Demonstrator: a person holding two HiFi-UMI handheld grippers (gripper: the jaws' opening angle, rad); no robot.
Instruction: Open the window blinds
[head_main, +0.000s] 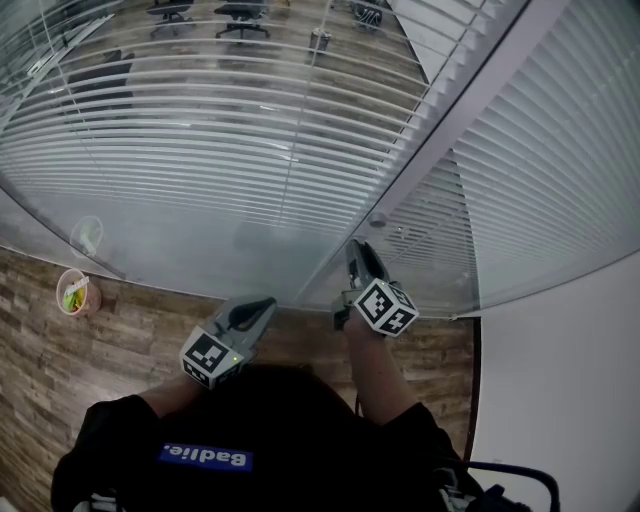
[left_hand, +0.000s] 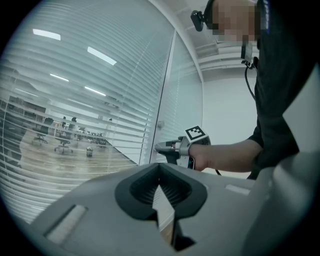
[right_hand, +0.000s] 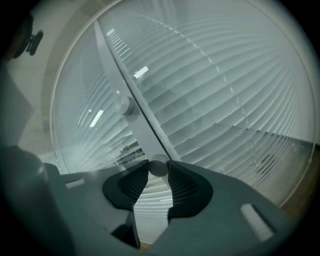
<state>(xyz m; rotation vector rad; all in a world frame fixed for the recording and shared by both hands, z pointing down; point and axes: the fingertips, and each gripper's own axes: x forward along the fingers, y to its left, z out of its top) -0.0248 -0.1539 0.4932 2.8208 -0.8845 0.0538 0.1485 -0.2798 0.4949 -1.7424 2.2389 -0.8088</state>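
Note:
White slatted blinds (head_main: 200, 130) hang behind glass on both sides of a grey frame post (head_main: 450, 130). In the right gripper view a small round grey knob (right_hand: 159, 166) on that post sits pinched between the tips of my right gripper (right_hand: 159, 170), which is shut on it. A second knob (right_hand: 123, 105) is higher up the post and also shows in the head view (head_main: 377, 220). From above, the right gripper (head_main: 357, 255) reaches to the post. My left gripper (head_main: 262, 305) hangs back from the glass, shut and empty (left_hand: 160, 182).
A paper cup with green contents (head_main: 73, 293) stands on the wooden floor at the left by the glass. A white wall (head_main: 570, 400) closes the right side. Office chairs (head_main: 240, 15) stand beyond the glass.

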